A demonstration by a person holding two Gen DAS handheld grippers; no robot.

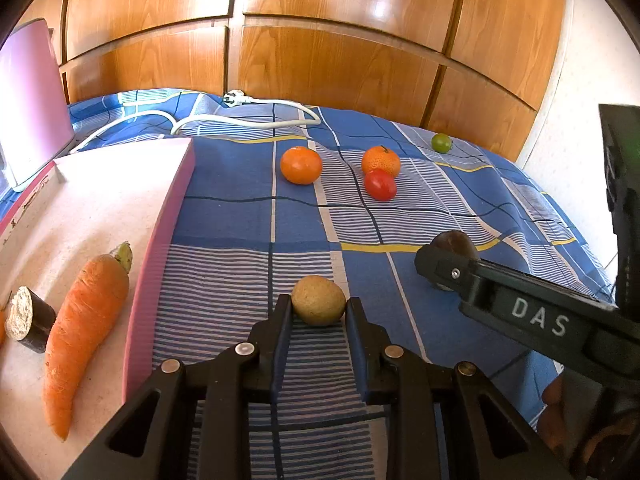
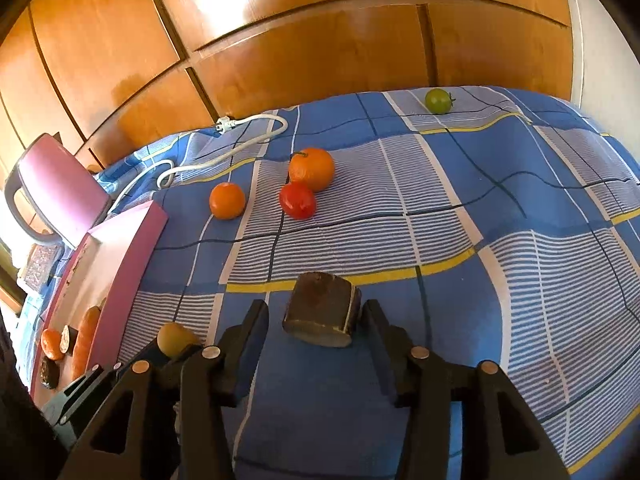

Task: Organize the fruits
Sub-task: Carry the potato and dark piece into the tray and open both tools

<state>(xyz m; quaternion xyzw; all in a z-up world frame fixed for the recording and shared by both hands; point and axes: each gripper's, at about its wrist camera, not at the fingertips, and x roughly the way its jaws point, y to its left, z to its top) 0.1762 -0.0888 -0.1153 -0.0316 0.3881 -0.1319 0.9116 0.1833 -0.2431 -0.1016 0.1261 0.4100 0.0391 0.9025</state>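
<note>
My left gripper [image 1: 318, 306] is closed around a tan round fruit [image 1: 318, 300] resting on the blue checked bedsheet [image 1: 240, 208]. My right gripper [image 2: 316, 312] is open around a dark aubergine chunk [image 2: 322, 308] on the sheet; its right finger touches the chunk, the left stands apart. Two oranges [image 1: 301, 165] [image 1: 380, 160], a red tomato [image 1: 380, 185] and a green tomato [image 1: 441, 143] lie farther back. The pink tray [image 1: 160, 240] at left holds a carrot [image 1: 82, 328] and an aubergine piece [image 1: 30, 320].
A white power cable [image 1: 240, 120] lies at the back of the bed. A pink case [image 1: 28, 108] stands at far left. Wooden wardrobe doors [image 1: 340, 40] rise behind the bed. The tray also holds an orange [image 2: 51, 344] in the right wrist view.
</note>
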